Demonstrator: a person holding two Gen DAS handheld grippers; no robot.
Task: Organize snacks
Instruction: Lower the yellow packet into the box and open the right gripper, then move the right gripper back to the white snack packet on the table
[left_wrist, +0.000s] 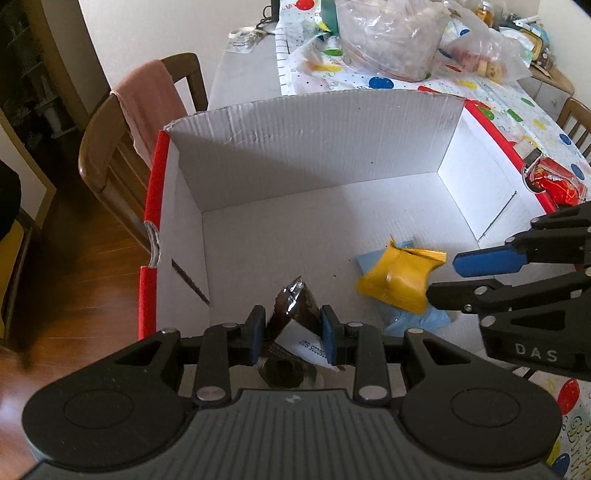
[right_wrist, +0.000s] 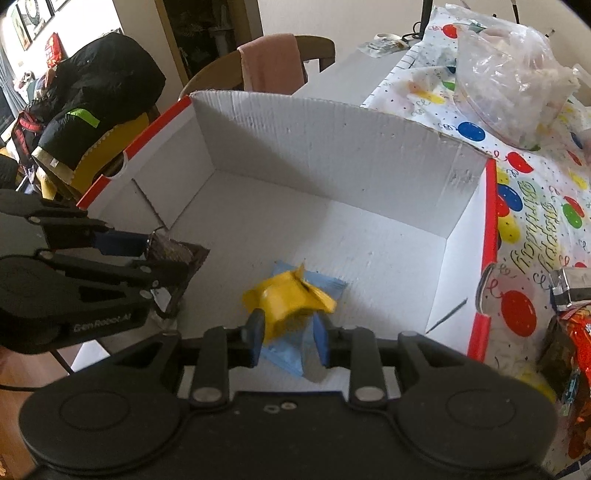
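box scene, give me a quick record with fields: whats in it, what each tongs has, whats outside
box: white cardboard box with red rim, open top, on a balloon-print tablecloth
in box: yellow packet lying on a blue packet
left tongs: shut on a dark packet, held over the box's near left side
right tongs: open, fingers on either side of the yellow packet, not gripping it
outside box: red packet on the cloth to the right; clear bags beyond the far wall
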